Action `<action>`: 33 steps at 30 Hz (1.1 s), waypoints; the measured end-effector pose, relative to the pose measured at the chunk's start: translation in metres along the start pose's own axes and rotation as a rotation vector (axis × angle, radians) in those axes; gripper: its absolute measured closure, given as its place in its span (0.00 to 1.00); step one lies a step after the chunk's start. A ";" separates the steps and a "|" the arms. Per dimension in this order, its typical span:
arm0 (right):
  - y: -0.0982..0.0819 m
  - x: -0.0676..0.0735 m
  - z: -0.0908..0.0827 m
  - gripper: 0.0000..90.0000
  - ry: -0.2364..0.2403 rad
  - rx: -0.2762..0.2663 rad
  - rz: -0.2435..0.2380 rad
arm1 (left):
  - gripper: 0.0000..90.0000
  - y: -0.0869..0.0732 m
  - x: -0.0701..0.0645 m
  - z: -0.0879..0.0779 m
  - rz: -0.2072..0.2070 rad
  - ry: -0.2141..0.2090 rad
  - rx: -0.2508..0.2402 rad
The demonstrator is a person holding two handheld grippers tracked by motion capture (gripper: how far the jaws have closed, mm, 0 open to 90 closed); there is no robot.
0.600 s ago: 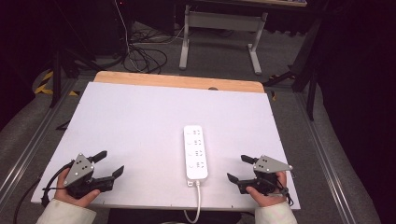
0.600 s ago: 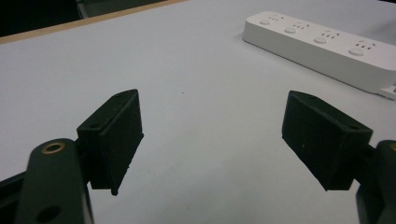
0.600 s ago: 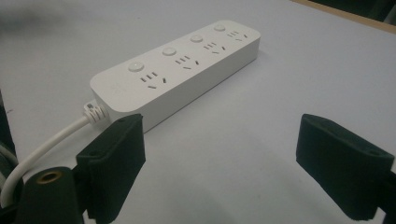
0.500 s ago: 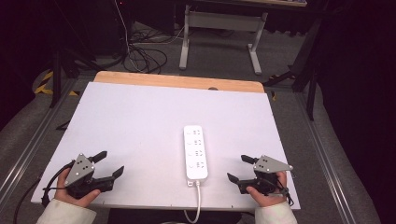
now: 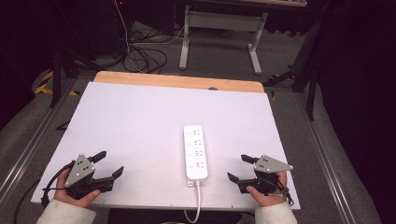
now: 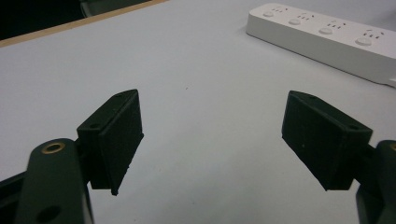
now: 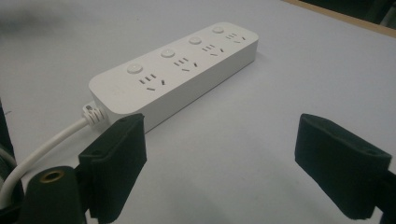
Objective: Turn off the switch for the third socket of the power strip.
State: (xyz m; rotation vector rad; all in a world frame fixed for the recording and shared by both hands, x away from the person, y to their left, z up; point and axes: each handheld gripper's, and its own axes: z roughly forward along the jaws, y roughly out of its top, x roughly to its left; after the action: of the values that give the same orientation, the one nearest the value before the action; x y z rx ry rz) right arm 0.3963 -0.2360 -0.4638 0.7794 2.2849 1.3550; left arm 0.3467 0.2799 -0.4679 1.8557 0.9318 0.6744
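A white power strip (image 5: 195, 151) with several sockets and buttons lies lengthwise near the front middle of the white table (image 5: 140, 121); its white cable (image 5: 196, 205) runs off the front edge. My left gripper (image 5: 108, 164) rests at the front left corner, open, nothing between its jaws. My right gripper (image 5: 239, 168) rests at the front right, open and empty, just right of the strip's cable end. The left gripper view has the power strip (image 6: 327, 37) at upper right beyond the left gripper (image 6: 212, 140). In the right gripper view the power strip (image 7: 177, 74) lies ahead-left of the right gripper (image 7: 219, 168).
A wooden strip (image 5: 177, 81) edges the table's far side. Beyond it stand a metal-legged stand (image 5: 219, 32) and loose cables (image 5: 140, 56) on the grey floor. Metal rails (image 5: 28, 149) run along both table sides.
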 end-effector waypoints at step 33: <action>0.050 -0.003 0.012 0.34 0.034 0.055 -0.042 | 0.23 0.000 -0.002 0.000 0.018 0.019 0.011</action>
State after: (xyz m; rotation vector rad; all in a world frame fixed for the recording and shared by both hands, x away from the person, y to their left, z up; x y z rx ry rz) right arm 0.4185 -0.2107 -0.4254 0.7262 2.3602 1.3020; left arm 0.3458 0.2786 -0.4679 1.8723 0.9347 0.7003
